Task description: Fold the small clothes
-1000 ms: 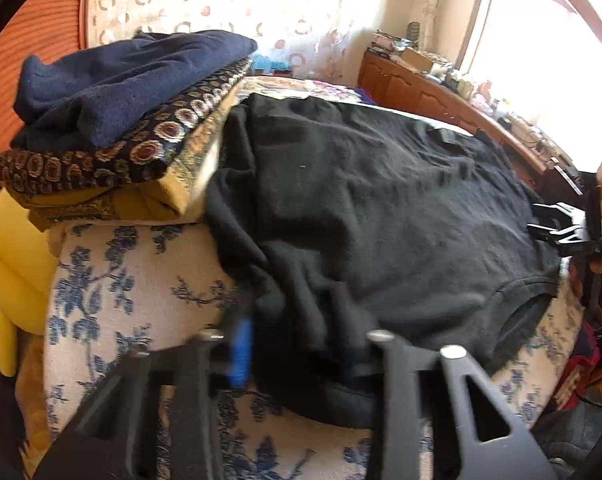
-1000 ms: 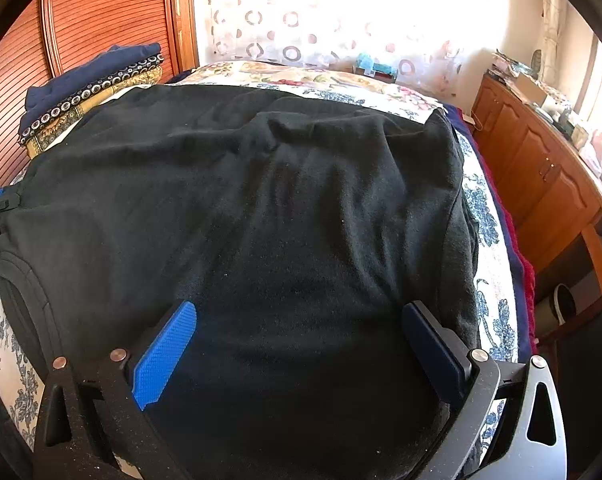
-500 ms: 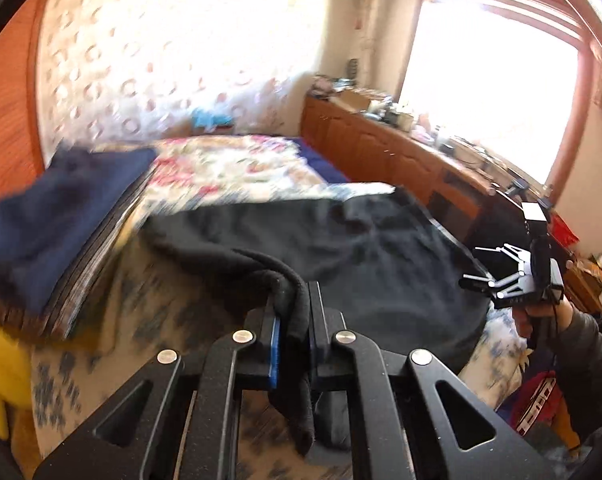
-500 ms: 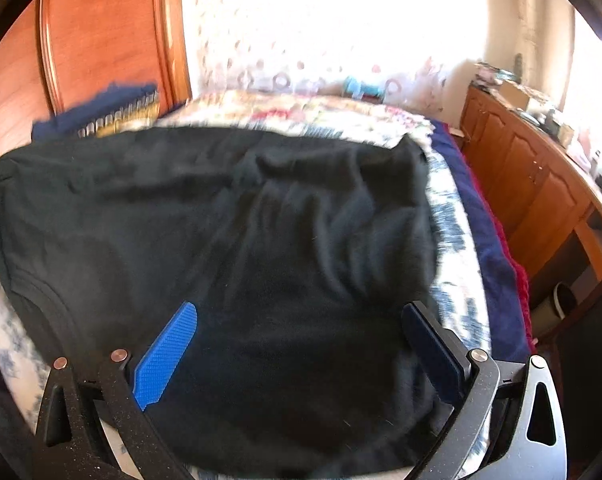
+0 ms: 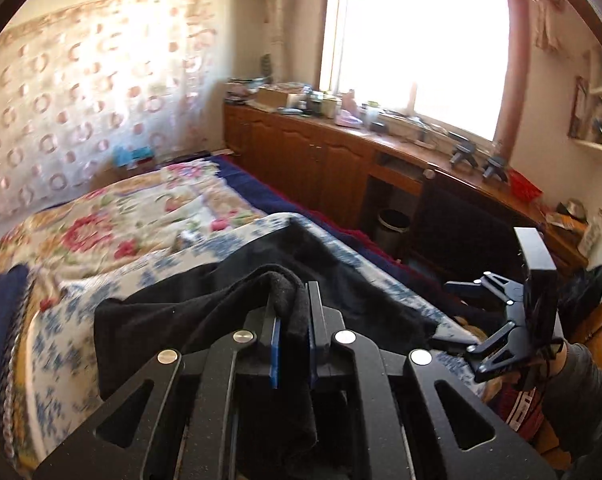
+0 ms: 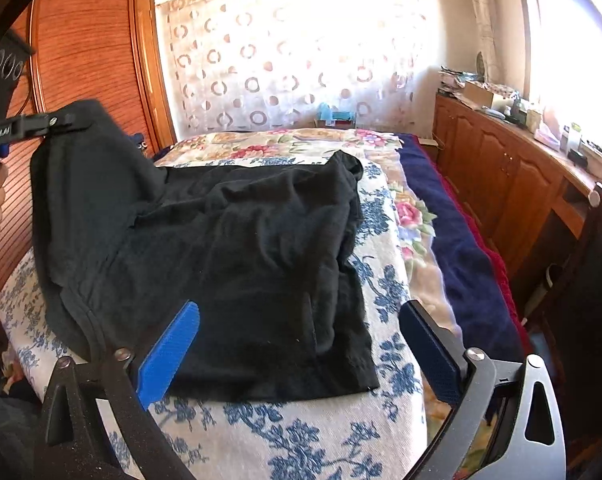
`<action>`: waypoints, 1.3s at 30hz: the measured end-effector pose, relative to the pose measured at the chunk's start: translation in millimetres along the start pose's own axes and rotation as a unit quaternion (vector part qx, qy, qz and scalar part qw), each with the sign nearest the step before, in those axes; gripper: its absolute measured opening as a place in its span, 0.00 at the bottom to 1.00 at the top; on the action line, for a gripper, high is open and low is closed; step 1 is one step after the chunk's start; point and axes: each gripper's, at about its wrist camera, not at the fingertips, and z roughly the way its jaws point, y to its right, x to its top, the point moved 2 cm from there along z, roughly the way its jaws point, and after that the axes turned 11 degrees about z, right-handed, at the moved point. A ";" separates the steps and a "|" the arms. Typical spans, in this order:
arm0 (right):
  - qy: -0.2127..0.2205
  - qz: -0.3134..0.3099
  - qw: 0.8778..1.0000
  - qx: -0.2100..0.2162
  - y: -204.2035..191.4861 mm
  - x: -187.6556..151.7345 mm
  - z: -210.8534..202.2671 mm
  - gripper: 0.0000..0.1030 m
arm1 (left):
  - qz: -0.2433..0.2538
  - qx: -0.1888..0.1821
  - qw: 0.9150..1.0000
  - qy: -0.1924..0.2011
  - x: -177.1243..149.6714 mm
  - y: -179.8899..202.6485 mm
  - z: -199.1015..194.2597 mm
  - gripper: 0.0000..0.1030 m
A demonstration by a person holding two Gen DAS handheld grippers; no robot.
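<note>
A black garment (image 6: 241, 264) lies on the blue-flowered bedspread (image 6: 385, 280). Its left edge is lifted clear of the bed by my left gripper (image 6: 67, 120), which is shut on a bunched fold of the black cloth (image 5: 289, 300) between its blue pads. The lifted part hangs as a flap toward the middle of the garment. My right gripper (image 6: 301, 340) hovers open over the near right corner of the garment, with blue pads (image 6: 169, 354) spread wide and nothing held. In the left wrist view the right gripper (image 5: 459, 316) shows at the right, in a hand with a grey sleeve.
A stack of folded dark blue and patterned cloth (image 5: 1, 320) sits at the left of the bed. A wooden wardrobe (image 6: 81, 48) stands on the left; wooden cabinets (image 6: 501, 184) with clutter run under the window on the right. A dark blanket (image 6: 453, 240) edges the bed.
My left gripper closed on the garment's edge and rose, carrying the cloth up and across toward the right. My right gripper drew back toward the near right corner and stayed open.
</note>
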 end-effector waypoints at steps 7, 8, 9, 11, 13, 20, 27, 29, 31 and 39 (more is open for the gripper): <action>0.016 0.012 1.000 -0.006 13.4 -3.0 -14.9 0.92 | 0.033 -0.037 0.999 -0.001 28.0 40.3 18.4 0.11; 0.018 0.014 1.000 -0.005 15.2 -3.6 -17.0 0.92 | 0.035 -0.041 0.999 -0.003 30.2 45.7 22.5 0.11; 0.019 0.017 1.000 -0.006 17.3 -4.0 -18.2 0.92 | 0.038 -0.046 0.998 -0.005 30.5 50.5 24.7 0.11; 0.022 0.021 1.000 -0.007 21.3 -5.5 -20.8 0.92 | 0.036 -0.052 0.998 -0.015 29.0 55.8 33.3 0.11; 0.022 0.026 0.999 -0.006 24.2 -7.2 -21.4 0.92 | 0.037 -0.057 0.997 -0.029 24.6 58.4 41.9 0.17; 0.020 0.030 0.999 -0.011 28.5 -7.4 -20.1 0.92 | 0.058 -0.057 0.996 -0.027 14.0 67.4 38.7 0.73; 0.018 0.022 1.000 -0.006 20.8 -2.5 -13.3 0.92 | 0.033 -0.018 0.999 -0.024 -12.3 37.1 17.7 0.75; 0.017 0.016 1.000 -0.001 15.0 0.0 -9.2 0.91 | 0.020 -0.002 0.999 -0.026 -23.0 25.6 13.0 0.75; 0.015 0.008 1.000 0.005 7.3 2.9 -5.1 0.90 | 0.007 0.007 1.000 -0.027 -33.6 13.8 7.6 0.75; -0.001 -0.040 0.999 0.032 -40.8 23.1 22.8 0.85 | -0.042 0.051 0.997 -0.039 -76.1 -37.4 -10.0 0.75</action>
